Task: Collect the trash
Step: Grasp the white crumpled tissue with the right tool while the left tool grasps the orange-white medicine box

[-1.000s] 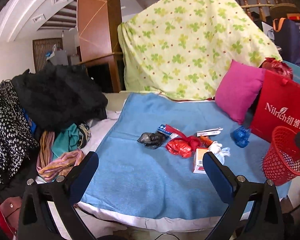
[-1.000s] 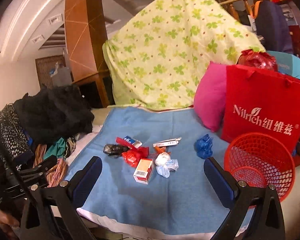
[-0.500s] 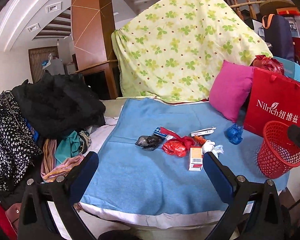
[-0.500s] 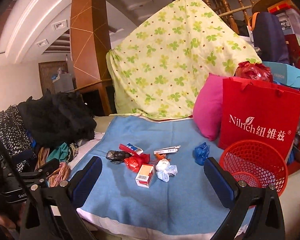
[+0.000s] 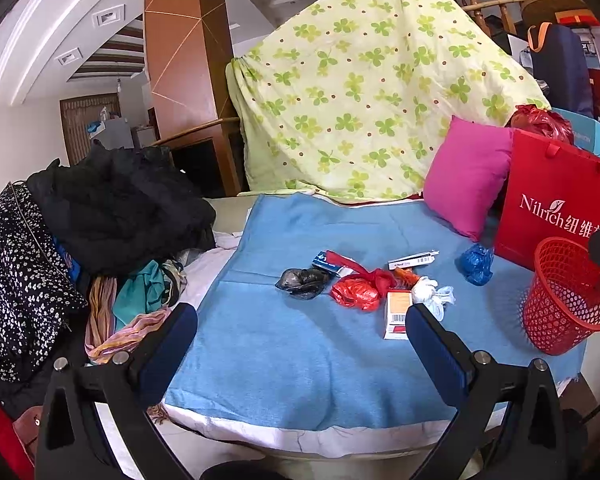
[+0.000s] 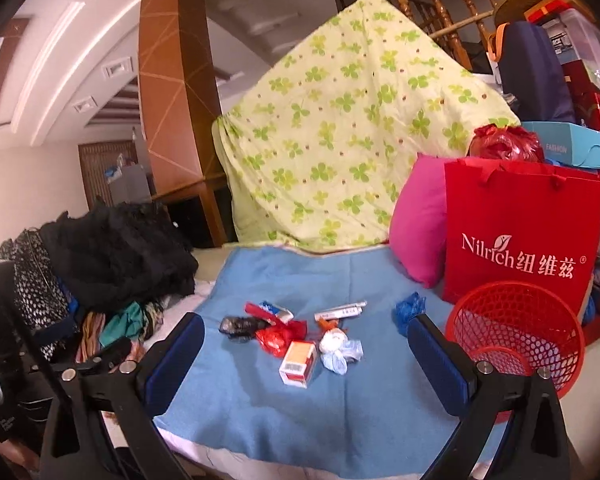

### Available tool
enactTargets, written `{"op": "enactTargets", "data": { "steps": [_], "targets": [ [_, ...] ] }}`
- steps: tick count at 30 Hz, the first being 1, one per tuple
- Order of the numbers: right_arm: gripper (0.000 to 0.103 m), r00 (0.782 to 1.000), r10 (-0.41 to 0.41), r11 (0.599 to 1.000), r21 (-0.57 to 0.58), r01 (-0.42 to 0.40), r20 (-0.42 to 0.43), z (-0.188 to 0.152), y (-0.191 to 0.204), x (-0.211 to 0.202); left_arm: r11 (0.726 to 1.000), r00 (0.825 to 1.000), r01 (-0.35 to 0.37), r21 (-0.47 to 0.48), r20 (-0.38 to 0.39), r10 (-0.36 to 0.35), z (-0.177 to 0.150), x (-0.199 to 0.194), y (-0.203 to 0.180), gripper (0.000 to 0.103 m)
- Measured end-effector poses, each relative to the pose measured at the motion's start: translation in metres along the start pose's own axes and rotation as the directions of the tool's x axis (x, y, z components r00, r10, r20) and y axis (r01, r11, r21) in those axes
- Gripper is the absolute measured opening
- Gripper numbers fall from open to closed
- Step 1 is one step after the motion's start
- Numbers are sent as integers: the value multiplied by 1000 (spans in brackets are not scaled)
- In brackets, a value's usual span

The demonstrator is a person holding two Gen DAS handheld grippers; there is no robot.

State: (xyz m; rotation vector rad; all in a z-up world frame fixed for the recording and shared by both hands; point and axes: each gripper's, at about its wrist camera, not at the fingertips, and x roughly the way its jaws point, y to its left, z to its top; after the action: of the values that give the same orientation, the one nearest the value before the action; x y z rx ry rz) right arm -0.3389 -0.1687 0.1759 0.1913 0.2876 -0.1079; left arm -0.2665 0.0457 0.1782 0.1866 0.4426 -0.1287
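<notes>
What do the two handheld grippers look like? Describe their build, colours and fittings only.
Both match. The left gripper has two black angular plastic arms ending in flat, dark blue padded fingers, with round silver bolt heads at the joints. The right gripper is built the same: black frame, blue pads, silver bolts. No cables or sleeves show, and no markings on either gripper's frame.

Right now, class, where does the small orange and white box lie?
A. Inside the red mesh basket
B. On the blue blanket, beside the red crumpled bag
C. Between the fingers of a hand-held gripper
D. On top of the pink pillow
B: the orange and white box lies flat on the blue blanket, beside the red crumpled bag, outside the red mesh basket.
</notes>
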Motion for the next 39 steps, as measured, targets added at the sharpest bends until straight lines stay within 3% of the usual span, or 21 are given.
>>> {"op": "enactTargets", "data": {
  "steps": [16,21,26,30,33,36,39],
  "targets": [
    [103,996,-22,999,-39,19,-92,-9,-2,36,1000,999,-11,-5,-46,11,-2,34,-1,103],
    [103,988,-36,999,-43,29,-152,-20,-11,70,1000,997,1,-16,-80,-3,-8,59,-2,103],
    [103,958,-54,998,-53,40,-281,-43,-25,131,999,989,49,-21,-135,-51,-23,102,-6,103],
    [103,928,-37,999,-23,31,-370,-59,-39,191,993,969,116,-34,-215,-121,-39,150,-15,103],
    [102,907,2,998,59,25,-421,-65,-57,234,982,945,178,-59,-268,-188,-48,179,-23,103],
    [100,882,71,981,191,22,-465,-69,-78,275,976,933,208,-71,-286,-219,-56,198,-32,103],
    [94,859,100,968,250,33,-502,-73,-89,311,966,923,244,-80,-288,-257,-63,214,-43,103]
  ]
}}
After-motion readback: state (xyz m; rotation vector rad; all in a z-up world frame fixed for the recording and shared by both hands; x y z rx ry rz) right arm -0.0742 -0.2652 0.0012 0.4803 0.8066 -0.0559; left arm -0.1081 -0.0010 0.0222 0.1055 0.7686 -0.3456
